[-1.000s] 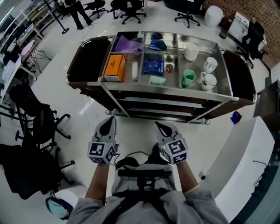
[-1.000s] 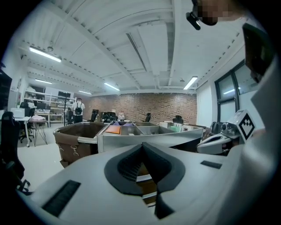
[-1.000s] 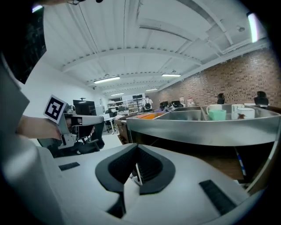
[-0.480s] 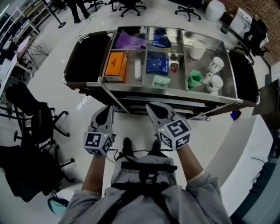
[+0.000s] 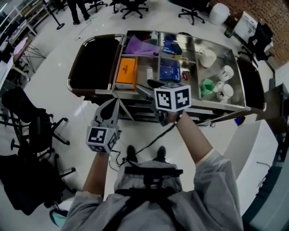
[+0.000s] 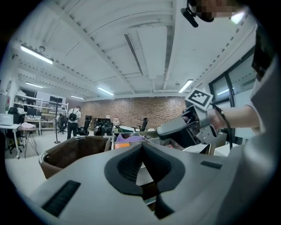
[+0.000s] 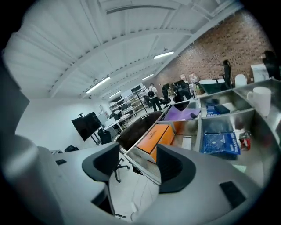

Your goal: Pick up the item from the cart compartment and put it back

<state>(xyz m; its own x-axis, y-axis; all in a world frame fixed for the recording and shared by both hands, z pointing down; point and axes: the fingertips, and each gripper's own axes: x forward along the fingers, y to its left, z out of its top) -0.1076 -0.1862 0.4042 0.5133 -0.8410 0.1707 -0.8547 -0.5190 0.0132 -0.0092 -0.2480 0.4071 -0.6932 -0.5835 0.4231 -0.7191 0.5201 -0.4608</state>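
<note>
The steel cart holds an orange box, a purple bag, a blue packet, a green cup and white mugs in its top compartments. My right gripper hovers over the cart's front rim, between the orange box and the blue packet. Its jaws are opening with nothing between them. In the right gripper view the orange box and blue packet lie just ahead. My left gripper hangs lower, in front of the cart, shut and empty.
Brown fabric bags hang at both ends of the cart. Office chairs stand at the left and a white counter at the right. A person stands far behind. A cable trails from my right gripper.
My right gripper has risen and moved forward from waist height to the cart's front rim, and its jaws have parted. The left gripper has stayed low and shut.
</note>
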